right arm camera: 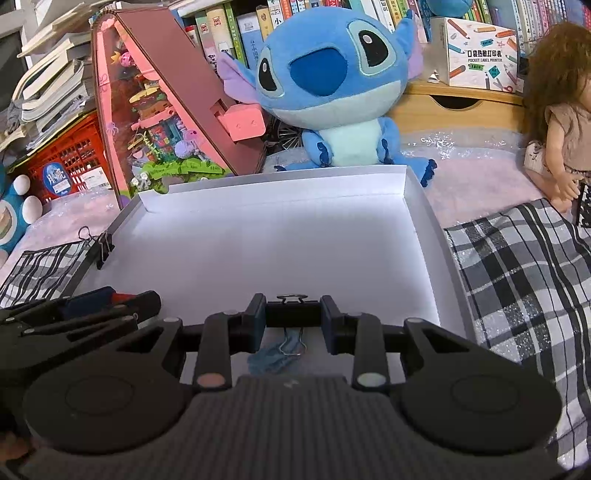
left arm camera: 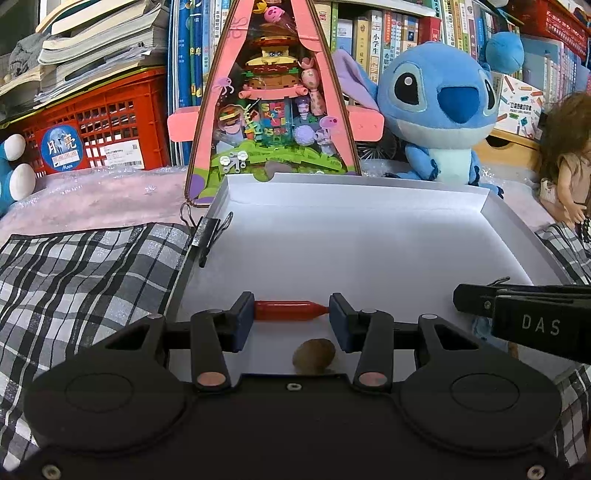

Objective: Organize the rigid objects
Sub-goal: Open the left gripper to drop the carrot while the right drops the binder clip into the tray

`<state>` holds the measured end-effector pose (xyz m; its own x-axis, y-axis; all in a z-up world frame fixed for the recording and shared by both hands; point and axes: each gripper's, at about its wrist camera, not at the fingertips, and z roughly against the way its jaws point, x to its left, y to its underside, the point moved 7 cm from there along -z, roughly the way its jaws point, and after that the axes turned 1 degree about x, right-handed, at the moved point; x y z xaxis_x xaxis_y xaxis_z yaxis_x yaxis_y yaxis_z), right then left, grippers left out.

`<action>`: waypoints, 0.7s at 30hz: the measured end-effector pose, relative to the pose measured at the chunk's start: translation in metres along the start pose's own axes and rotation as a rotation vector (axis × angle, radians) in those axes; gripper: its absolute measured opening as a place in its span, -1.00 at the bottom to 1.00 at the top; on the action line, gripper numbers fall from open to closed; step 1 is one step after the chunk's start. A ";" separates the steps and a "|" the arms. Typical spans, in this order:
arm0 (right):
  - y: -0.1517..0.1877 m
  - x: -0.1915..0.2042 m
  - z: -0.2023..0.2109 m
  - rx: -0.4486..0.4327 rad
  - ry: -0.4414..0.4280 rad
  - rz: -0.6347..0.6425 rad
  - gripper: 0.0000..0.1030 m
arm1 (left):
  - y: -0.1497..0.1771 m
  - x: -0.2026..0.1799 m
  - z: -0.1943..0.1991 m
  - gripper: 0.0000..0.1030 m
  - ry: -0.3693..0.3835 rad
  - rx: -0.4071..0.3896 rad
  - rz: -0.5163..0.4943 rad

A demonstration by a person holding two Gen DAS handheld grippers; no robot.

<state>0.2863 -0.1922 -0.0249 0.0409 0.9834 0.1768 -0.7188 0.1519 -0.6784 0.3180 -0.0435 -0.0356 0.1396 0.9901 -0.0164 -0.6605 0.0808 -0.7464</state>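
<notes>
Left gripper (left arm camera: 291,312) jaws clamp a small red plastic tube (left arm camera: 290,310) end to end; right gripper (right arm camera: 293,317) jaws grip a black metal binder clip (right arm camera: 293,314). Both hang over the near edge of a shallow white cardboard box (right arm camera: 421,206) on black-and-white checked cloth (left arm camera: 85,273). Brown oval lump (left arm camera: 314,355), maybe a nut, lies inside. Bookshelves (right arm camera: 236,33) behind.

White box (right arm camera: 258,251) floor lies open; binder clip (right arm camera: 101,243) crowds its left rim.
</notes>
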 end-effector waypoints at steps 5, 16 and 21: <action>0.001 -0.002 0.004 -0.006 -0.012 -0.021 -0.01 | 0.002 0.001 0.007 -0.04 0.000 -0.008 0.009; 0.006 -0.007 0.036 -0.042 -0.060 -0.036 0.42 | 0.009 0.007 0.051 0.62 0.006 -0.053 0.015; 0.017 -0.013 0.061 -0.061 -0.105 -0.016 0.62 | 0.022 0.010 0.079 0.67 0.044 -0.075 0.014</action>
<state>0.2309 -0.2083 0.0048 -0.0232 0.9654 0.2598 -0.6752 0.1765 -0.7162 0.2461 -0.0227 0.0001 0.1640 0.9849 -0.0548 -0.6058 0.0567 -0.7936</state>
